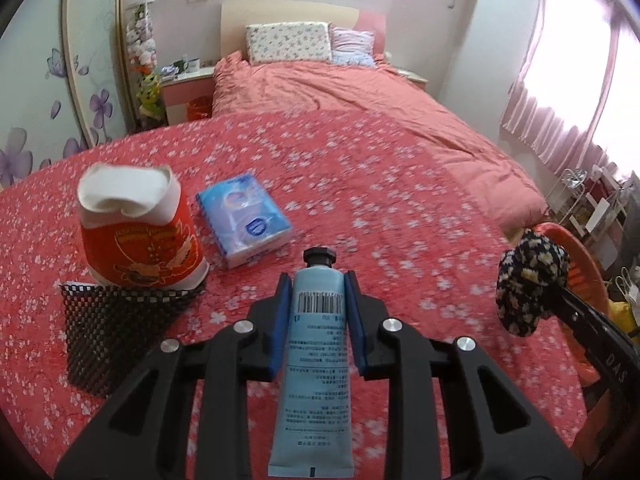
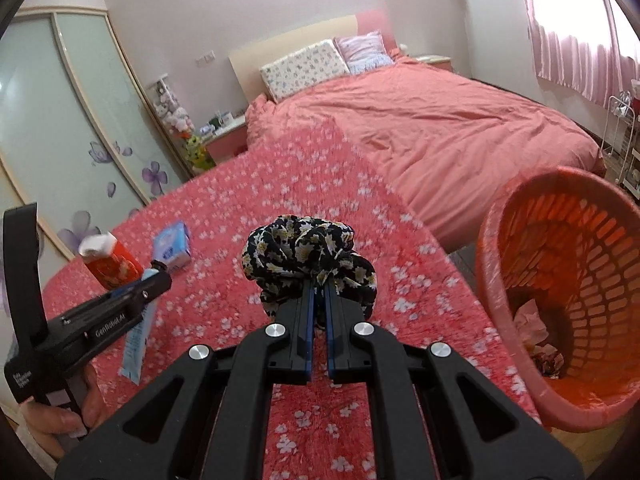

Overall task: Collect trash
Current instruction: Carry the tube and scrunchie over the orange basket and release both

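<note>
Fingers of the left gripper (image 1: pixel 318 280) are closed on a light blue tube (image 1: pixel 316 344), the blue pads pressing its two sides just below the black cap. Fingers of the right gripper (image 2: pixel 318 294) are shut almost completely on a black scrunchie with pale flowers (image 2: pixel 310 256), with only a thin fold of cloth between them. Both things are held up above the bed with the red flowered cover (image 1: pixel 360 184).

I judge the tube to be light and a little soft; it can be squeezed, so a hold near the stiff shoulder under the cap is better than one at the flat tail. The scrunchie is very light and soft. It will not slip easily, but it may catch on the pads when it is released.

Only the right wrist view looks into the orange basket (image 2: pixel 500 248) beside the bed, where some crumpled paper already lies at the bottom; it also shows a hand (image 2: pixel 60 420) holding the left gripper. The left wrist view shows only a part of the basket rim behind the scrunchie. It shows better what remains on the bed: a crushed red paper cup (image 1: pixel 136 232), a black mesh piece (image 1: pixel 104 332) under the cup, and a blue tissue pack (image 1: pixel 244 216).
</note>
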`<state>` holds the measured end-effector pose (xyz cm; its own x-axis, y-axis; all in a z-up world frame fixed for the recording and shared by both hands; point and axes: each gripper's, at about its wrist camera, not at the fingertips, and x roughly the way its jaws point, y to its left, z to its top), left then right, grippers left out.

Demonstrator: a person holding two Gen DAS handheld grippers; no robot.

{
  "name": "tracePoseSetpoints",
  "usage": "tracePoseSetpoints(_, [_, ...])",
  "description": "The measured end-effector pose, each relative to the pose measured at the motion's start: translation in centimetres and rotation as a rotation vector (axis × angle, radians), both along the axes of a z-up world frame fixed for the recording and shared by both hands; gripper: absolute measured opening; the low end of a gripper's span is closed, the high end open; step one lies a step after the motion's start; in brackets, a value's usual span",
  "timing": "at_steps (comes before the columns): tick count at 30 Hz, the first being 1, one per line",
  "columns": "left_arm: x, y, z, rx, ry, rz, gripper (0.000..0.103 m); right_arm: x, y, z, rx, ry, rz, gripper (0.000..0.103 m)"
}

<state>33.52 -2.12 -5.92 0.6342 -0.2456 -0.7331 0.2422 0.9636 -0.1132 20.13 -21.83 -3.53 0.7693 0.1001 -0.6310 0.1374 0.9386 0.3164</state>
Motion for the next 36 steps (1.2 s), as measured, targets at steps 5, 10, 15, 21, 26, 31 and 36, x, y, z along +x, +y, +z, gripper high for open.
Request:
tracePoseSetpoints(5, [-1.9, -0.9, 2.4, -0.030, -0.032, -0.030, 0.027, -1.6, -0.7, 1.9, -0.007, -0.053, -0.023, 0.005])
tracePoseSetpoints(10, [-3.9, -2.3, 5.0, -0.046, -0.072, -0.072, 0.027, -3.3, -1.8, 3.5, -0.015, -0.098, -0.058, 0.005])
tracePoseSetpoints(15, [-5.8, -4.3, 7.1, -0.067, -0.103, -0.125, 0.027, -5.1, -3.4, 4.6, -0.028, -0.136, -0.098, 0.005])
tracePoseSetpoints(21, [-7.5, -7.9, 8.4, -0.085, -0.118, -0.189, 0.027, -7.0, -5.7, 5.5, -0.046, -0.176, -0.163, 0.005])
tracePoseSetpoints(26, [-8.6, -11.2, 9.1, -0.102, -0.125, -0.252, 0.027, -8.4, -8.4, 5.7, -0.045, -0.198, -0.232, 0.005])
tracePoseSetpoints(31, [-9.6, -15.3, 9.4, -0.120, -0.121, -0.322, 0.027, -9.6, -10.9, 5.7, -0.045, -0.210, -0.295, 0.005])
tracePoseSetpoints(36, [-10.5, -19.0, 8.9, -0.133, -0.106, -0.391, 0.027, -10.5, -13.4, 5.1, -0.036, -0.214, -0.357, 0.005])
